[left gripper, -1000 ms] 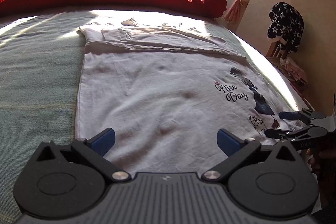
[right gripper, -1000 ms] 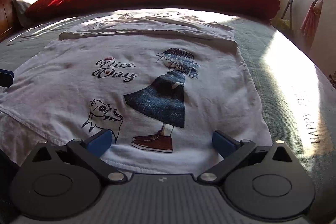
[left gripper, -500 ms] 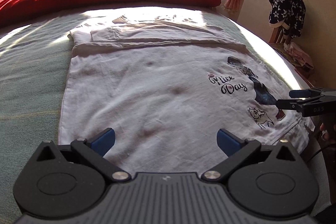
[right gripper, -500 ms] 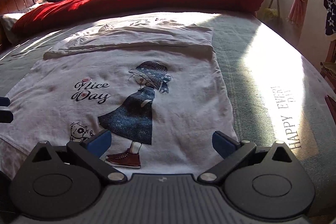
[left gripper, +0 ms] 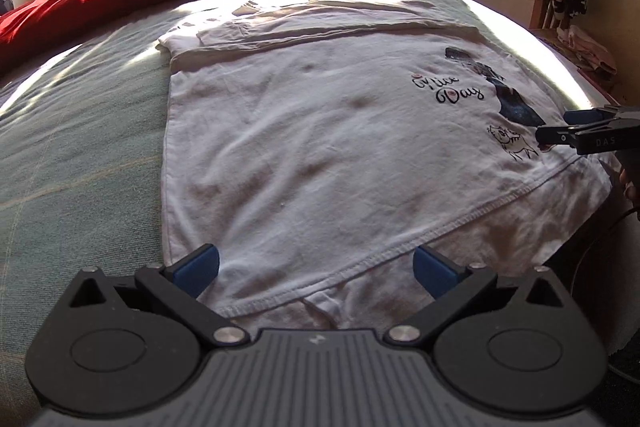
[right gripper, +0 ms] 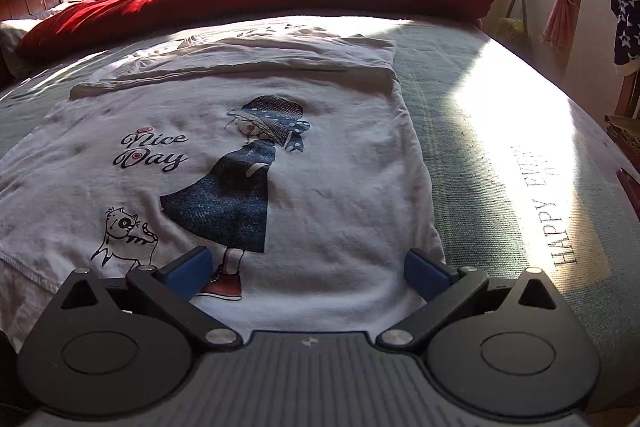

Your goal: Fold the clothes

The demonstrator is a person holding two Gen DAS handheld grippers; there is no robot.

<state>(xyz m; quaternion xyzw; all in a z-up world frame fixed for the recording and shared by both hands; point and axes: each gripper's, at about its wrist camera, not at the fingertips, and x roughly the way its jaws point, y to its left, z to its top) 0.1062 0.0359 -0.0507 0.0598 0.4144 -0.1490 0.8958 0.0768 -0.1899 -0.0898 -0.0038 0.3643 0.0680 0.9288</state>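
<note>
Left gripper (left gripper: 316,269) hovers, jaws spread wide, over the white T-shirt's (left gripper: 320,155) hem; right gripper (right gripper: 306,273) likewise gapes, gripping nothing, above its print.

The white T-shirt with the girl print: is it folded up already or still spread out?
Partly folded. The T-shirt has its top turned over in a band, while the printed body lies flat on the bed.

**A:** what can't you make out? the right gripper (left gripper: 576,129) at 3 o'clock in the left wrist view is chopped by the frame edge, only the finger ends show.

**B:** yeah, and the white T-shirt (right gripper: 328,163) hem at 6 o'clock hides behind the gripper body. The blanket lettering (right gripper: 560,223) is washed out by glare partway.
</note>
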